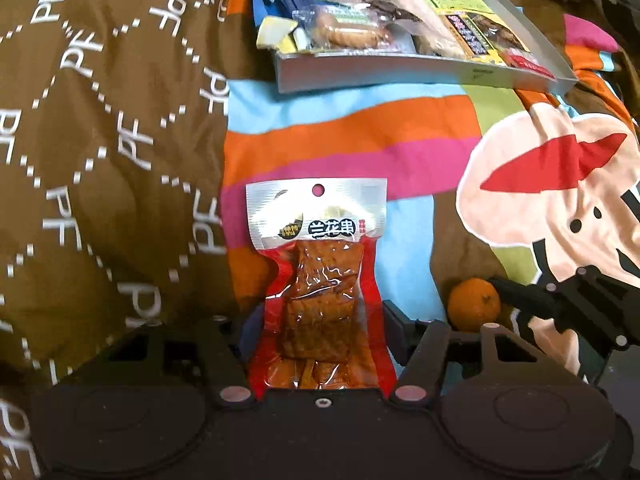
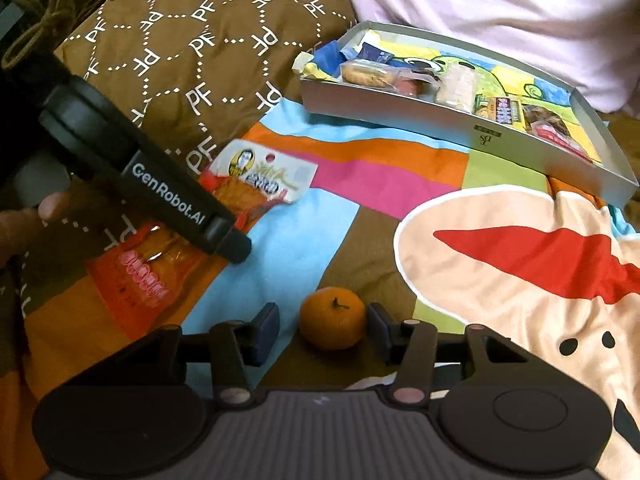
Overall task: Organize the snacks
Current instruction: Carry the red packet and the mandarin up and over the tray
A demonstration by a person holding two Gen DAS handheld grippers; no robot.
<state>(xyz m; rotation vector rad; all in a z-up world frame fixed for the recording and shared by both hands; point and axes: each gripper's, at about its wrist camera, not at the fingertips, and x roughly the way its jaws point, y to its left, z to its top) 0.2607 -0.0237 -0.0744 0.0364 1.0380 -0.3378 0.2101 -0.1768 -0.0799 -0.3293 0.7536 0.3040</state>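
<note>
A red and silver snack packet lies lengthwise on the striped blanket. My left gripper is shut on its lower half, and the packet is pinched narrower where the pads meet its edges. From the right wrist view the same packet lies partly under a left gripper finger. A small tangerine sits between the fingers of my right gripper, which is open; the right pad is close to it and the left pad stands apart. A shallow grey box holding several wrapped snacks lies beyond.
A brown quilted cover printed with PF bulges on the left. The grey box rests tilted on the colourful blanket, which has a large cartoon face at the right. Pink fabric lies behind the box. A person's fingers hold the left gripper.
</note>
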